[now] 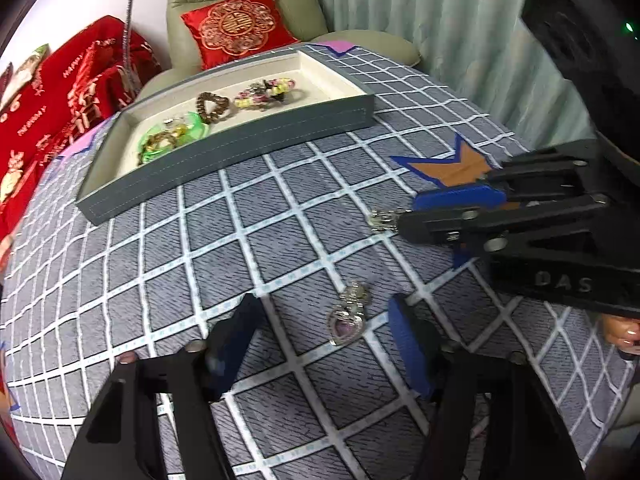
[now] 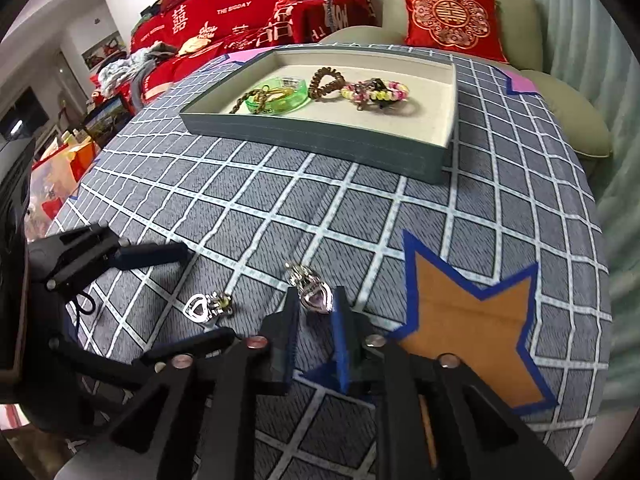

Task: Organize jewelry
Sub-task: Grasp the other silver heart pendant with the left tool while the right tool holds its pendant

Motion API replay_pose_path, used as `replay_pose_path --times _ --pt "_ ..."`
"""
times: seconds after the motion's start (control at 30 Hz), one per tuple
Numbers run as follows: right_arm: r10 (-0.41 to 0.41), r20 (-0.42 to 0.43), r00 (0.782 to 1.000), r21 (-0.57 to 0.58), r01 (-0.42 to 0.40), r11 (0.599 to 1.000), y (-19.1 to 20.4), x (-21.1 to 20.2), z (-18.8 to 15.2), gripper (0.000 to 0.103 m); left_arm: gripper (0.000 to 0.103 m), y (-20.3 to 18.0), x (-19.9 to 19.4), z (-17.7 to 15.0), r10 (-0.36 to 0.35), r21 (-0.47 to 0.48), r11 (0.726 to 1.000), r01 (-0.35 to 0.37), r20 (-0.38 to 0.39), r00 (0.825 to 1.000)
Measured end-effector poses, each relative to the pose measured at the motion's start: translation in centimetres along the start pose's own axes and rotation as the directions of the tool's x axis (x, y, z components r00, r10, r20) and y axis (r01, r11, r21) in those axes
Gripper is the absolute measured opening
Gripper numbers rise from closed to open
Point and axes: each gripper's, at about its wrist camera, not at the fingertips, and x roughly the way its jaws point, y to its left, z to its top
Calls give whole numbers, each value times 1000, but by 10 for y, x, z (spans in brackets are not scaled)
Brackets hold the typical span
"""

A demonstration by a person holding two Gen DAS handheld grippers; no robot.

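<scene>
Two silver heart earrings with purple stones are out on the grey checked cloth. One earring [image 1: 347, 320] [image 2: 206, 306] lies flat between the fingers of my left gripper [image 1: 322, 308] [image 2: 208, 293], which stands open around it without touching. My right gripper [image 2: 317, 300] [image 1: 408, 212] is shut on the other earring [image 2: 316, 290], whose heart fills the gap between the pads. Its clip [image 1: 384, 218] sticks out past the fingertips. Behind them, the grey tray [image 1: 240, 152] [image 2: 320, 140] holds a green bangle [image 2: 280, 94], a brown bead bracelet [image 2: 326, 80] and coloured bead bracelets [image 2: 376, 92].
An orange star patch [image 2: 472, 332] [image 1: 460, 168] lies on the cloth to the right of my right gripper. Behind the table are an armchair with a red cushion [image 1: 236, 28], red bedding [image 2: 256, 8] and a pale curtain [image 1: 460, 20]. A person's fingertip [image 1: 620, 330] shows at the right edge.
</scene>
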Motion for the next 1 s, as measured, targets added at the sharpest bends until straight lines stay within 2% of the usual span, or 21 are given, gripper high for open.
replay_pose_path --times 0.07,0.2,0.33,0.4,0.43,0.47,0.53,0.7,0.73,0.8,0.83,1.0 --pt "1 15 1000 -16 -1 1000 3 -2 1 43 69 -2 -1 0 11 12 1000 -11 2 1000" --pt "9 18 1000 -36 -8 999 6 -2 3 43 69 -2 -1 -1 0 7 1000 0 1 1000" --pt "1 -27 1000 -71 -3 997 12 13 8 43 69 -2 -1 -2 -1 5 1000 1 0 1000" --pt "-35 -24 999 -100 32 994 17 14 7 39 69 -3 -1 -2 0 4 1000 0 -1 1000" --pt "-66 -29 997 -114 63 992 19 15 7 24 69 -3 -1 -2 0 3 1000 0 -1 1000" --pt "-76 -33 997 -112 72 991 19 15 7 19 69 -3 -1 -2 -1 2 1000 1 -1 1000" --pt "-76 -32 997 -74 73 995 13 12 5 19 69 -4 -1 -2 -4 2 1000 4 -1 1000" --pt "-50 -6 999 83 50 995 -11 -4 -3 19 59 -7 -2 -3 -17 11 1000 17 0 1000" --pt "-43 3 999 109 42 993 -15 -8 -4 19 51 -7 -3 -3 -19 13 1000 19 1 1000" --pt "-31 17 999 139 29 990 -18 -16 -9 19 40 -8 -4 -3 -25 19 1000 25 3 1000" --pt "-28 22 999 149 24 989 -19 -20 -11 19 28 -9 -4 -3 -24 23 999 24 6 1000" --pt "-20 42 999 194 12 981 -17 -35 -22 19 27 -8 -7 -7 -18 3 1000 18 20 1000"
